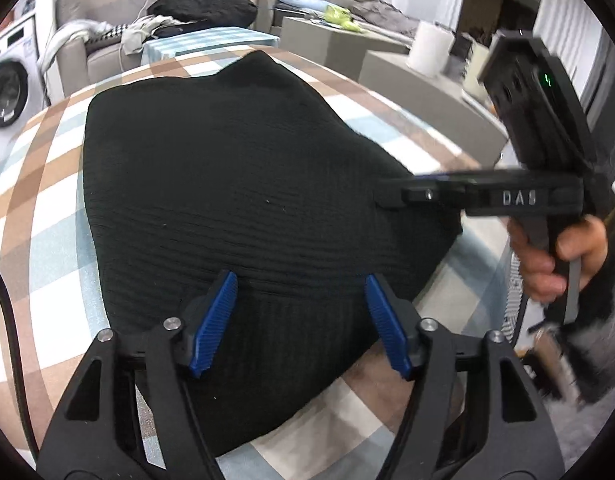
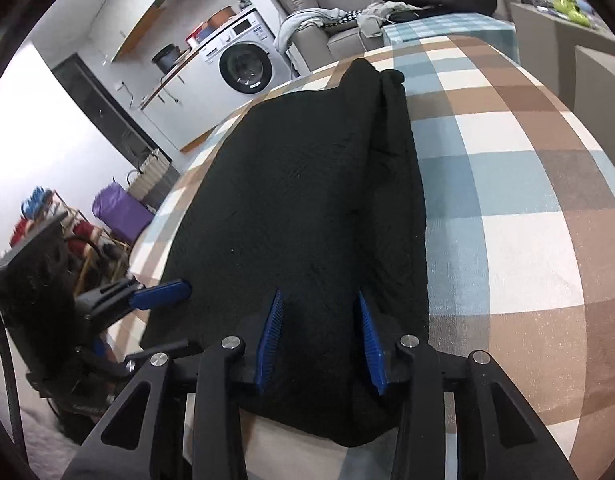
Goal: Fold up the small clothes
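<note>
Home living rm w/ sofa [image 1: 107, 56], washing machine [image 2: 245, 66] (laundry corner)

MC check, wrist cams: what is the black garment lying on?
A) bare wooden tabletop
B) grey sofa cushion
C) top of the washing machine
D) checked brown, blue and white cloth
D: in both wrist views the black garment lies spread on the checked cloth of brown, blue and white squares, which shows on every side of it; the washing machine stands well behind.
</note>
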The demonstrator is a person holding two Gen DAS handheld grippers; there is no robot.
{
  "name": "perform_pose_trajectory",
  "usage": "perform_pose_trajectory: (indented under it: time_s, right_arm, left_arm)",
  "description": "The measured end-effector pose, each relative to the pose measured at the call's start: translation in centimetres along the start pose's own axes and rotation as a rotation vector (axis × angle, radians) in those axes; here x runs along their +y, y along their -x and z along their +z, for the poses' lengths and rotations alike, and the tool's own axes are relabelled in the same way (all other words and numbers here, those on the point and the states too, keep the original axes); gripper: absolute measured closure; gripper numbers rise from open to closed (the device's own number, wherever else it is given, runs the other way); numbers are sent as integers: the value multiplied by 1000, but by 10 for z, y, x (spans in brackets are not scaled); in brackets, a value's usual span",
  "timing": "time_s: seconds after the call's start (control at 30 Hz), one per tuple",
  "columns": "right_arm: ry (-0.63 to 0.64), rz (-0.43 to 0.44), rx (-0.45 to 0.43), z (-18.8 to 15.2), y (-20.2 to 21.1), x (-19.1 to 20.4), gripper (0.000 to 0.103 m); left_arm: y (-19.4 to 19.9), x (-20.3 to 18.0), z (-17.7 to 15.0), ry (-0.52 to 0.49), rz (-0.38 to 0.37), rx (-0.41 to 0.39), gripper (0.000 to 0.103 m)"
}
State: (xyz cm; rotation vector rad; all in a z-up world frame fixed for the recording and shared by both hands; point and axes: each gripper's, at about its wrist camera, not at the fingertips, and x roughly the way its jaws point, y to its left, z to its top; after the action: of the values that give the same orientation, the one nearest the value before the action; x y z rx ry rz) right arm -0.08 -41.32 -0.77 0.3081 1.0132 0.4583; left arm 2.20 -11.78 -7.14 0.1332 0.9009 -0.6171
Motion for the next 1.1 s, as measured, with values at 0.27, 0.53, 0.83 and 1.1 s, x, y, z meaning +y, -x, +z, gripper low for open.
perform_pose_trajectory:
  time_s: [0.27, 0.53, 0.83, 1.1]
  right_arm:
    - [-23, -12, -35, 29, -8, -5, 64]
    - [-15, -31, -29, 81, -38, -10, 93]
    - [0, -78, 0, 85, -37, -19, 85]
    - [-42, -52, -62, 104, -32, -25, 79]
  left_arm:
    - [12, 15, 3, 86, -38, -48, 37]
    - [6, 70, 41, 219, 88, -113, 37]
    - [-32, 110, 59, 260, 139, -19, 37]
    - [-28, 117, 64, 264, 143, -68, 37]
